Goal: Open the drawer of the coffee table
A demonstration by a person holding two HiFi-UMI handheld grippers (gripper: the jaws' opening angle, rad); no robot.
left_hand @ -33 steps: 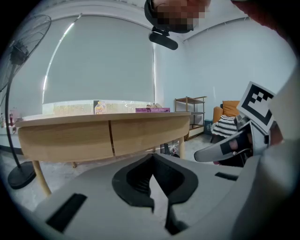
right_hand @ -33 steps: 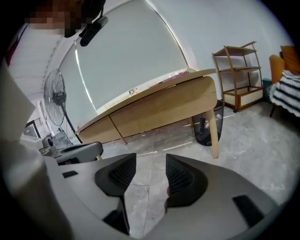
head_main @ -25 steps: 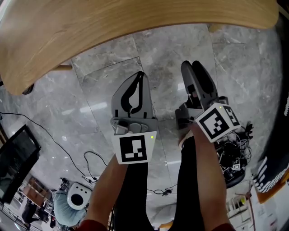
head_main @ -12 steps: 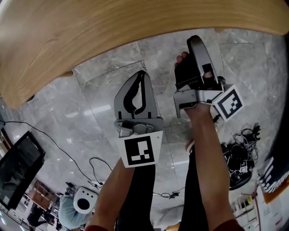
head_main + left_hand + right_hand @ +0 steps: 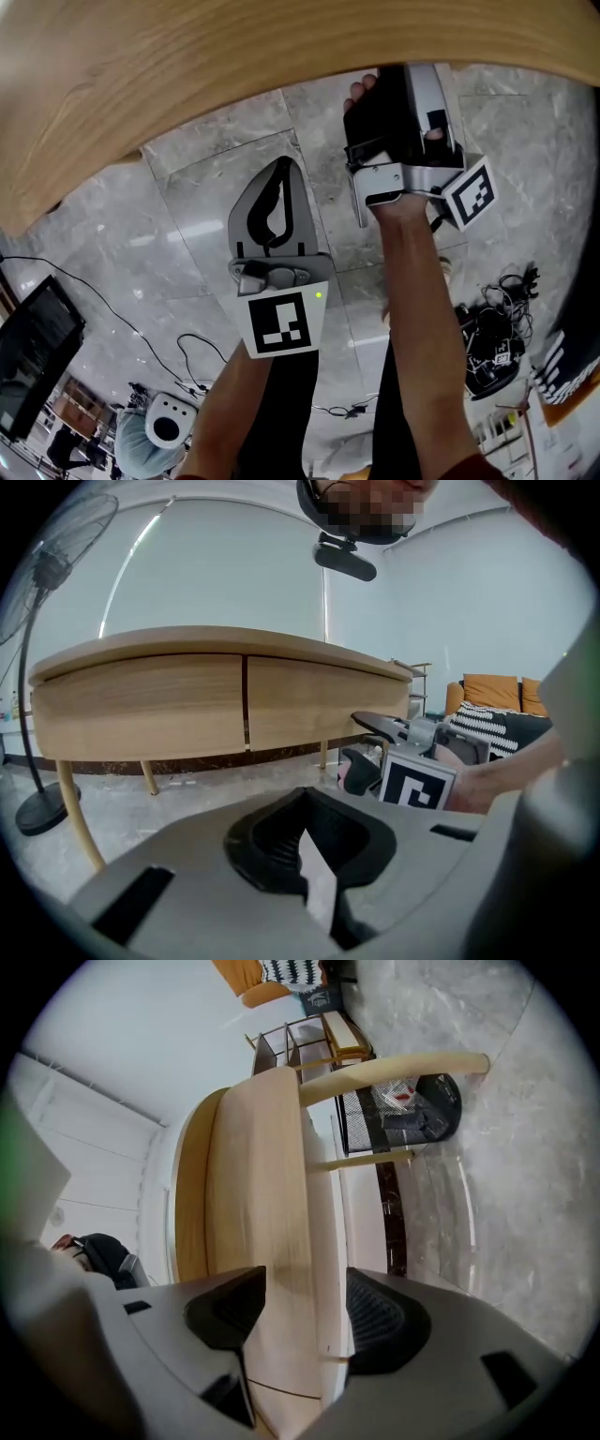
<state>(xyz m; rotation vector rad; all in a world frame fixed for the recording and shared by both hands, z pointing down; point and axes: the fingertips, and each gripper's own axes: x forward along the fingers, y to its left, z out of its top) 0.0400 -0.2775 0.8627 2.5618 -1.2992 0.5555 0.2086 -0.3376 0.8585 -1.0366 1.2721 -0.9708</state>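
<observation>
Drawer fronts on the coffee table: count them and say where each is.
2. The left drawer front and the right drawer front sit side by side, split by a vertical seam. Other sides may hide more.

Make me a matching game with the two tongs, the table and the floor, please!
Things:
1. left tongs
2. right tongs
3. coffee table
4. floor

Descriptions:
A. grey stone
B. shut
C. pale wood
D. open wide

Pairs: 1-B, 2-D, 3-C, 4-A.

The right tongs have just been opening, and the coffee table's front edge sits between them.
</observation>
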